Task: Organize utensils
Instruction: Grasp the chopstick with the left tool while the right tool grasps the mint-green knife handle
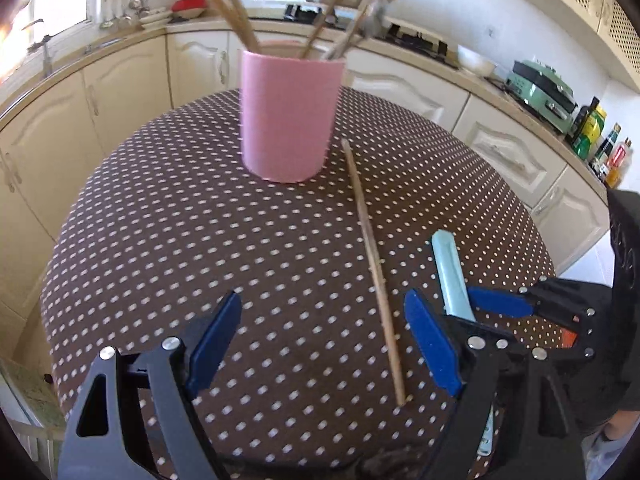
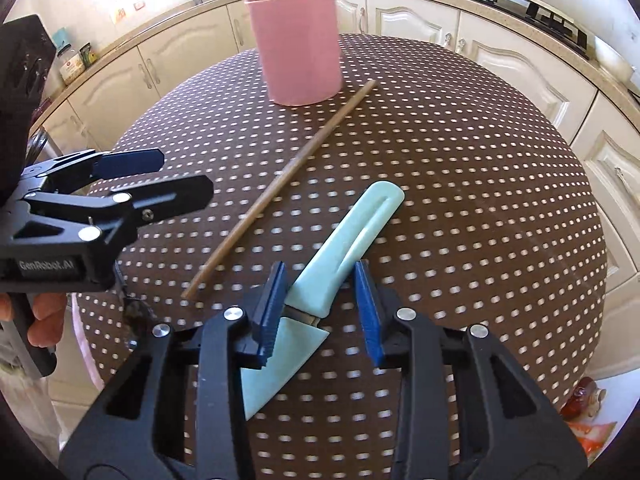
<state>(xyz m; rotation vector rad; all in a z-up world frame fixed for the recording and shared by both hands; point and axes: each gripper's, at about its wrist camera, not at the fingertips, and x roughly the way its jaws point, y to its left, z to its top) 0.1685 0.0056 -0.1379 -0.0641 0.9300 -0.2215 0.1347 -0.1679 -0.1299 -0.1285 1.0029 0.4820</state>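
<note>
A pink holder (image 1: 288,116) (image 2: 298,46) with several wooden sticks stands at the far side of the round dotted table (image 1: 160,220) (image 2: 480,200). One wooden chopstick (image 1: 372,264) (image 2: 280,184) lies loose on the cloth. A light-blue knife (image 2: 344,240) (image 1: 452,276) lies near the front. My right gripper (image 2: 324,312) is open, its blue pads either side of the knife's handle near the blade. My left gripper (image 1: 324,348) is open and empty above the cloth, left of the chopstick's near end.
Cream kitchen cabinets and a worktop ring the table. A green appliance (image 1: 540,92) and bottles (image 1: 600,148) stand on the right worktop, a hob (image 2: 520,4) at the back. The left gripper shows in the right wrist view (image 2: 176,176).
</note>
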